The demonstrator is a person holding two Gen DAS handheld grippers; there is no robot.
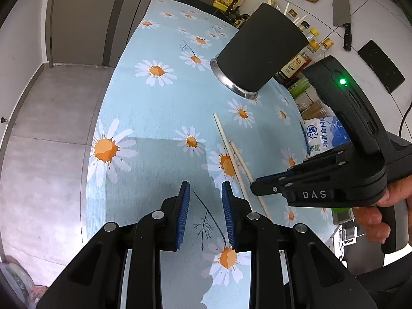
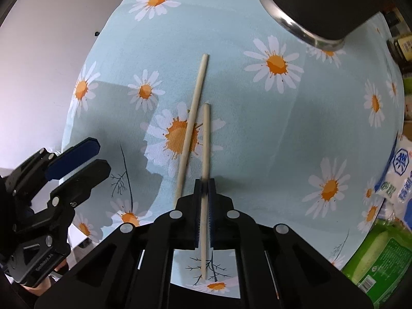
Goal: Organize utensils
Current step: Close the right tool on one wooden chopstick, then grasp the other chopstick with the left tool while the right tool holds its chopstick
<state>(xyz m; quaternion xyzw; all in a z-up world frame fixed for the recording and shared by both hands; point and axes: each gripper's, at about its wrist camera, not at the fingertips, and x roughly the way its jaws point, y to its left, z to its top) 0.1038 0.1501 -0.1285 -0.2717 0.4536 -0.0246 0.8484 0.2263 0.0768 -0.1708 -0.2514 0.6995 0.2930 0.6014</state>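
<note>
At lower left of the right wrist view we see our left gripper [image 2: 79,161] with fingers parted and holding nothing. At centre, one chopstick [image 2: 191,126] lies loose on the daisy tablecloth [image 2: 257,141]. Just right of it, our right gripper [image 2: 205,193] pinches the second chopstick [image 2: 205,154] between its pads; the black utensil holder [image 2: 322,2] stands upper right.

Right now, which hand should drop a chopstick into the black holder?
Right. The right tongs are shut on one chopstick, with the black holder ahead. The left tongs are open and empty.
</note>
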